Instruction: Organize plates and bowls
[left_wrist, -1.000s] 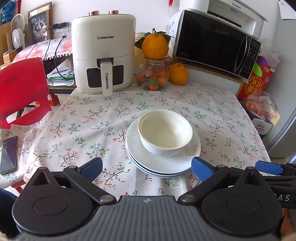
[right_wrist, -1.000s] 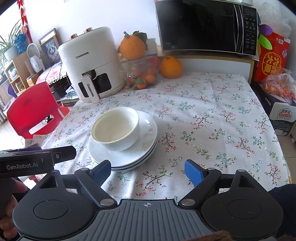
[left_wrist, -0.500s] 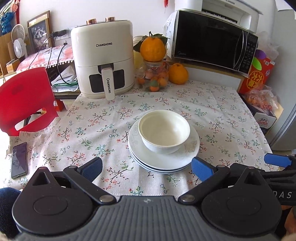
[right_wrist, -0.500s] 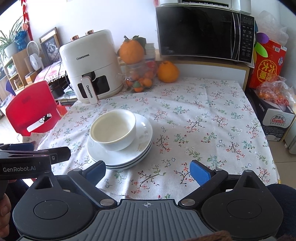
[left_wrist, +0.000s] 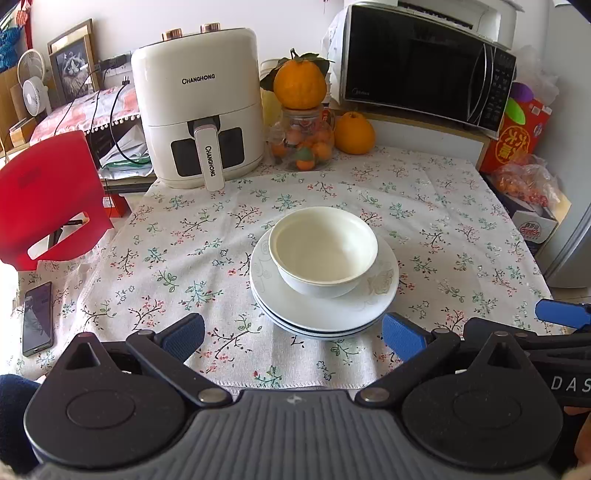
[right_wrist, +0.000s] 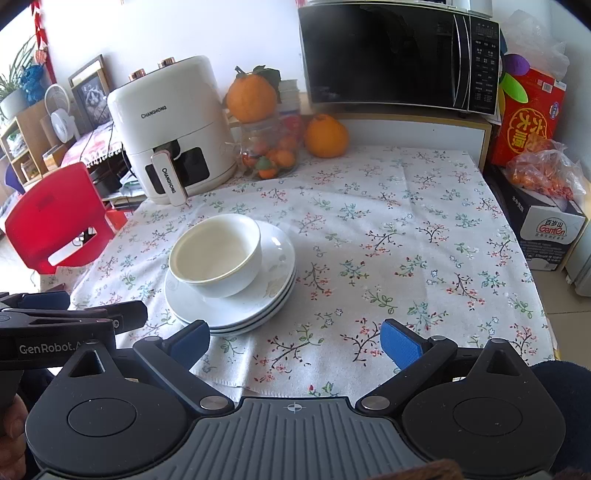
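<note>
Both tongs have drawn back from the dishes since the earlier frames, so the stack looks smaller and more of the flowered cloth's near hem shows. The left tongs (left_wrist: 293, 338) hover level over the near edge of the surface (left_wrist: 424, 206), spread wide with nothing between the blue pads (left_wrist: 400, 338); the stack lies ahead at 12 o'clock, well apart from them. The right tongs (right_wrist: 293, 343) are likewise spread wide and hold nothing, with the stack at about 11 o'clock.

A white bowl (left_wrist: 323, 251) sits upright on a stack of white plates (left_wrist: 376, 299) near the middle of the surface. In the right view the bowl rests toward the stack's left side.

From the left view the right tongs are cut off at the 3 o'clock frame edge, one blue tip showing. From the right view the left tongs are cut off at 9 o'clock. How many plates make up the stack is hard to count; stacked rims show at the near edge. Each bowl's foot is hidden by its own wall.
</note>
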